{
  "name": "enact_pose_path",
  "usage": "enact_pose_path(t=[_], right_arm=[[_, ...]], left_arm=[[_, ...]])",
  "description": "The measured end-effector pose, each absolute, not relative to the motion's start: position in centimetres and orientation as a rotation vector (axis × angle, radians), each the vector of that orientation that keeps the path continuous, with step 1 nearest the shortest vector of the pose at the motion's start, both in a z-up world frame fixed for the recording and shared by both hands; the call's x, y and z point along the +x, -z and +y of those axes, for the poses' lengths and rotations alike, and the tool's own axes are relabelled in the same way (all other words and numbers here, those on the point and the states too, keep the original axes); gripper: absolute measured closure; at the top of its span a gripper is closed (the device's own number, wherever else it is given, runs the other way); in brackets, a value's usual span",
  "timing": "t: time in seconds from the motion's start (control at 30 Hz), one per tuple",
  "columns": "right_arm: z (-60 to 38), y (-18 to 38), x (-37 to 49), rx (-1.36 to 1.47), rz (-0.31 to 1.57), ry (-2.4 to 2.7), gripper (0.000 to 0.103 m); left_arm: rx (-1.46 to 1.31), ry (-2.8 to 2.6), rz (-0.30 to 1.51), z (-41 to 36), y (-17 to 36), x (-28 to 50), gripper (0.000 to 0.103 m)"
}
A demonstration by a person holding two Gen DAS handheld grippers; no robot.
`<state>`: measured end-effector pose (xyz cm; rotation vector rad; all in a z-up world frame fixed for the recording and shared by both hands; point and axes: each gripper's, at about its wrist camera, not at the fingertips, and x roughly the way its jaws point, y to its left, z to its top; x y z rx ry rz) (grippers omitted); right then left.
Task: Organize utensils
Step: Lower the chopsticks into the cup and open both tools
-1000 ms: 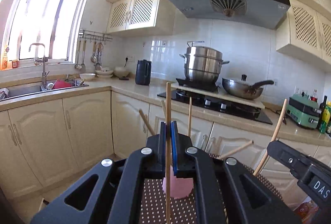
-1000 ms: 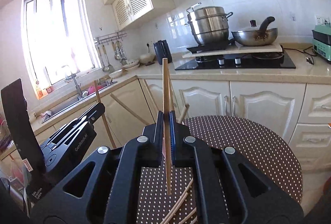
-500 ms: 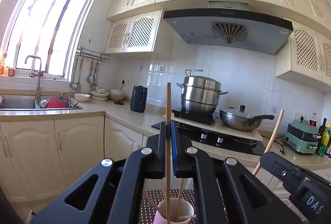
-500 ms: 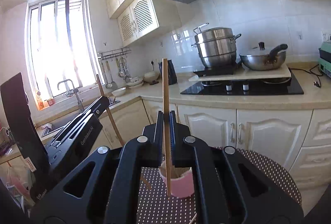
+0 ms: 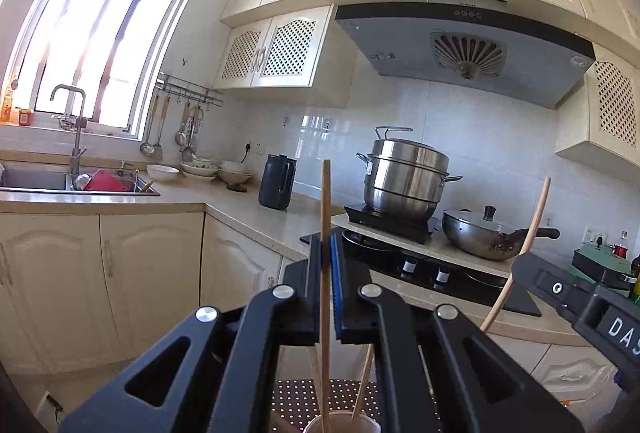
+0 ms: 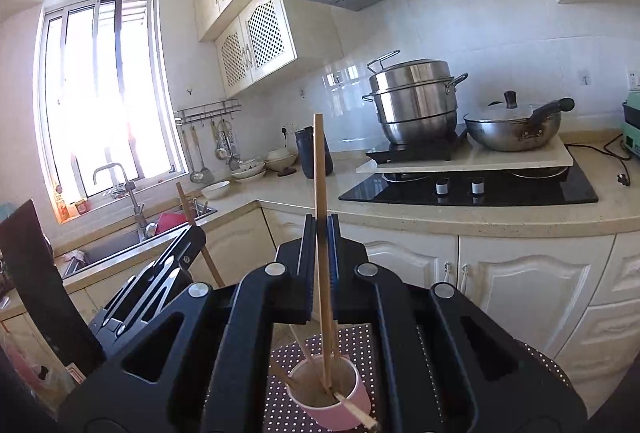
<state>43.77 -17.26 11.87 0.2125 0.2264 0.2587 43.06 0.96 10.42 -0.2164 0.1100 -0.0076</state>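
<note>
Left gripper [image 5: 329,253] and right gripper [image 6: 320,233], fingers closed, level, side by side.

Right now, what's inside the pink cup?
Several wooden chopsticks lean inside the pink cup, plus the right hand-held gripper's chopstick tip. The cup's bottom is hidden.

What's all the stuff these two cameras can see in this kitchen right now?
pink cup: one, pink, on the dotted tabletop, several chopsticks inside
dotted tabletop: one, brown with white dots, below both grippers
steamer pot: one, steel, on the stove
wok: one, steel, lidded, right of the steamer pot
kettle: one, dark, on the counter
sink: one, steel, under the window
left gripper: black, shut on a chopstick
right gripper: black, shut on another chopstick
</note>
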Motion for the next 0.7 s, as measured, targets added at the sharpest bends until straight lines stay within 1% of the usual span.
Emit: enact_pose_path(t=[0.27, 0.3, 0.33, 0.37, 0.4, 0.43, 0.5, 0.7], right_arm=[[-16.8, -10.1, 45.6, 0.221, 0.312, -0.299, 0.096], [-16.8, -10.0, 45.7, 0.218, 0.326, -0.302, 0.094], [-16.8, -9.9, 45.8, 0.215, 0.334, -0.302, 0.084], [-16.9, -9.9, 45.9, 0.212, 0.339, -0.297, 0.073], [-17.0, -9.8, 45.7, 0.211, 0.336, -0.284, 0.040], [-17.2, -9.8, 45.5, 0.213, 0.321, -0.270, 0.029], [-17.6, -10.0, 45.0, 0.207, 0.301, -0.250, 0.029], [-18.2, -10.4, 44.9, 0.209, 0.317, -0.240, 0.029]], left_arm=[[-0.153, 0.036, 0.122, 0.5, -8.6, 44.1, 0.096], [-0.145, 0.039, 0.122, 0.5, -8.5, 44.0, 0.096], [-0.142, 0.045, 0.124, 0.5, -8.4, 44.0, 0.091], [-0.146, 0.053, 0.129, 0.7, -8.3, 44.0, 0.079], [-0.150, 0.056, 0.130, 0.8, -8.3, 43.9, 0.074], [-0.153, 0.060, 0.128, 0.9, -8.3, 43.8, 0.072], [-0.144, 0.058, 0.126, 1.0, -8.4, 43.6, 0.072], [-0.134, 0.059, 0.129, 1.1, -8.8, 42.8, 0.070]])
